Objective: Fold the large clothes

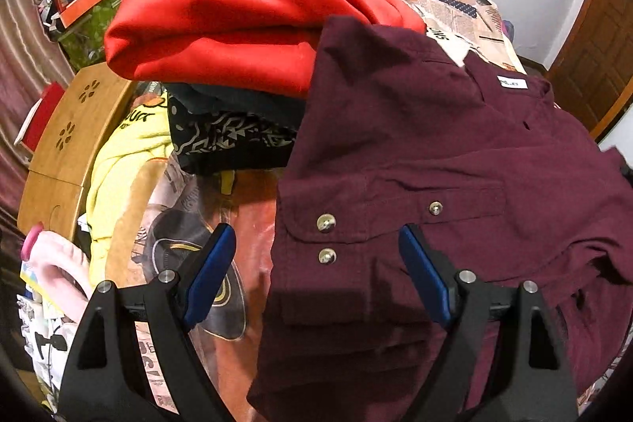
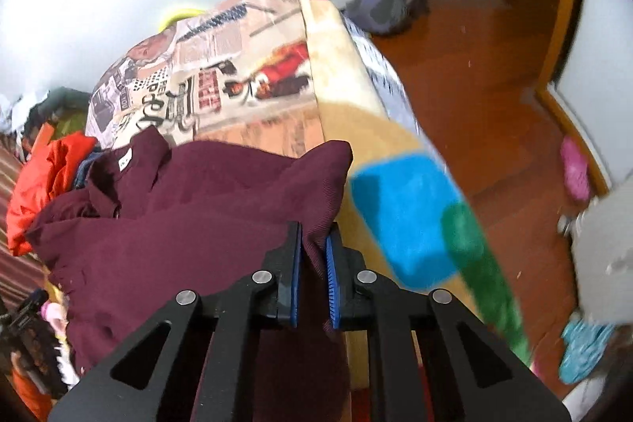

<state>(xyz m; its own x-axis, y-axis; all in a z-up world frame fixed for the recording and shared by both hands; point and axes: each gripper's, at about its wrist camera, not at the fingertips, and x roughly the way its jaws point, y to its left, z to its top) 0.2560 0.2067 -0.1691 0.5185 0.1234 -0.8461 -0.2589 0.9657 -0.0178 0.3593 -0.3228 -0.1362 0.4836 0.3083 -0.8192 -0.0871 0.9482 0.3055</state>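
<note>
Maroon shirt [image 1: 435, 153] lies spread on the bed [image 2: 245, 66], over a printed bedsheet with newspaper-style pictures. In the left wrist view the shirt fills the 3 o'clock half of the frame: white neck label at 1 o'clock, buttoned cuff with two metal snaps near centre.

Containers: none clearly seen. A wooden lap desk [image 1: 75, 149] with cut-out flower holes stands at 9 o'clock beside the bed; nothing rests on its visible top.

Other clothes, left wrist view: red garment [image 1: 221, 18] heaped at 12 o'clock, touching the shirt's upper edge; black patterned cloth [image 1: 229, 137] under it; yellow garment [image 1: 122, 161] at 9 o'clock, just beside the black one.

Left claw [image 1: 316, 271]: jaws spread wide, released. The cuff edge of the shirt lies between the two blue pads [image 1: 211, 271], but neither pad presses on it.

Right claw [image 2: 314, 271]: clenched, grasping a fold of the maroon shirt. Cloth is pinched between the blue pads and bunches up just beyond the fingertips toward 12 o'clock. This grip is at the shirt's edge nearest the bed's side, with a bright blue-and-green blanket [image 2: 415, 216] at 3 o'clock and wooden floor [image 2: 494, 97] beyond it.
</note>
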